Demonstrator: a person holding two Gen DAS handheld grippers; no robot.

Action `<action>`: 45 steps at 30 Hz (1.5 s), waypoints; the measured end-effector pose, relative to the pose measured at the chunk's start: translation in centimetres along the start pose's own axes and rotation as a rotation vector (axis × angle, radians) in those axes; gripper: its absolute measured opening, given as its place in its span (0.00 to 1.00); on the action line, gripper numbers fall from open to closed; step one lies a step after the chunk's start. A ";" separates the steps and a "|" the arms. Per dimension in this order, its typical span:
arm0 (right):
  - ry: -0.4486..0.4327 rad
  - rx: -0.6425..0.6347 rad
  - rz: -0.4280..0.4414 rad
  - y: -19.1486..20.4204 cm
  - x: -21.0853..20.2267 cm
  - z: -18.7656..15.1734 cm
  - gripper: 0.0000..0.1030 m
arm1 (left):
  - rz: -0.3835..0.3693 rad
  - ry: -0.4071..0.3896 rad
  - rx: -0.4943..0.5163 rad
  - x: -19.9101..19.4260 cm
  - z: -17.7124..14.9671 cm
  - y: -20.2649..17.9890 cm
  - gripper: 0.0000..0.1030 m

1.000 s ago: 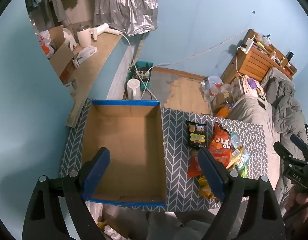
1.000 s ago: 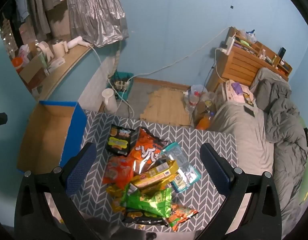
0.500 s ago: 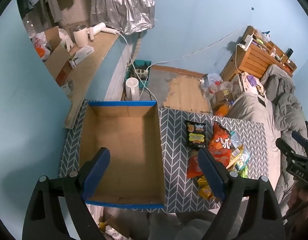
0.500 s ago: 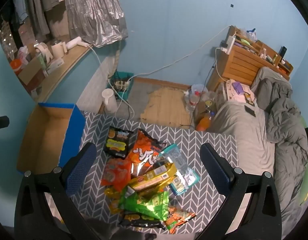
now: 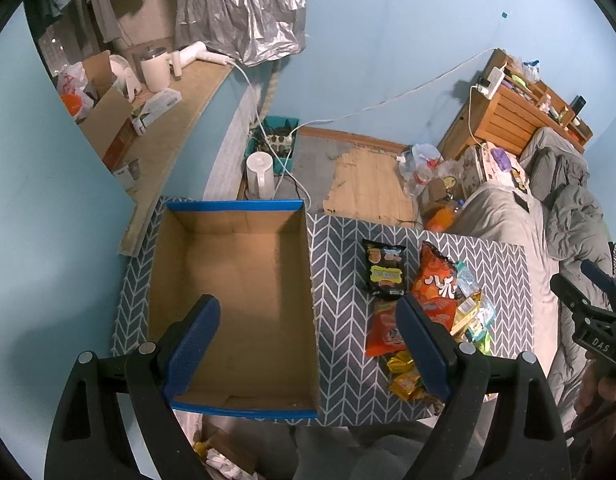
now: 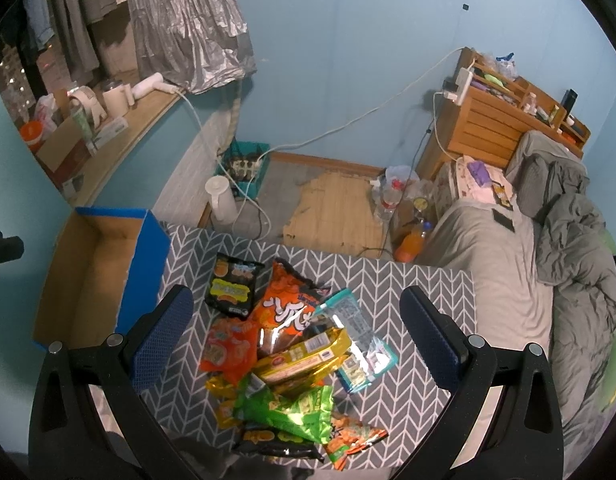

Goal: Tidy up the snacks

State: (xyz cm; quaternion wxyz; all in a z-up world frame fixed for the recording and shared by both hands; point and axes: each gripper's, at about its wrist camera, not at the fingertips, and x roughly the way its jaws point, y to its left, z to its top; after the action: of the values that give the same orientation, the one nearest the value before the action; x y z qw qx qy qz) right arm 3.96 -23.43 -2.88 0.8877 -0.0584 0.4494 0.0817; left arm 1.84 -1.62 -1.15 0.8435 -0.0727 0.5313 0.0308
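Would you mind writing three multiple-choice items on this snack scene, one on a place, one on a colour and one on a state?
1. Where does the snack pile lie relative to the cardboard box?
A. Inside it
B. On the table beside it, on the side toward the bed
C. On the floor under it

2. What colour is the tape on the box's rim?
A. Blue
B. Red
C. White

3. What is the state of the two grippers?
A. Both shut on bags
B. Left shut, right open
C. Both open, holding nothing

Answers:
1. B, the bags sit on the chevron cloth outside the box wall.
2. A, a blue strip edges the near and far rims.
3. C, the left gripper and right gripper show wide-apart fingers with nothing between them.
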 end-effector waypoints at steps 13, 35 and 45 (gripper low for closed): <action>0.002 0.004 0.005 -0.6 0.2 -0.2 0.98 | -0.016 0.033 0.004 1.2 0.1 -1.0 0.88; 0.017 0.016 0.007 -2.0 -0.3 -0.1 0.98 | -0.044 0.052 0.011 1.7 0.4 -2.0 0.88; 0.018 0.017 0.012 -2.1 -0.4 -0.2 0.98 | -0.045 0.054 0.011 1.7 0.3 -2.1 0.88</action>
State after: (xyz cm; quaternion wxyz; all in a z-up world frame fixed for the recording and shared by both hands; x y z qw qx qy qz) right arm 4.01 -25.52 -2.62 0.8837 -0.0491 0.4582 0.0826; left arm 3.17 -3.67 -2.36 0.8298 -0.0807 0.5522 0.0070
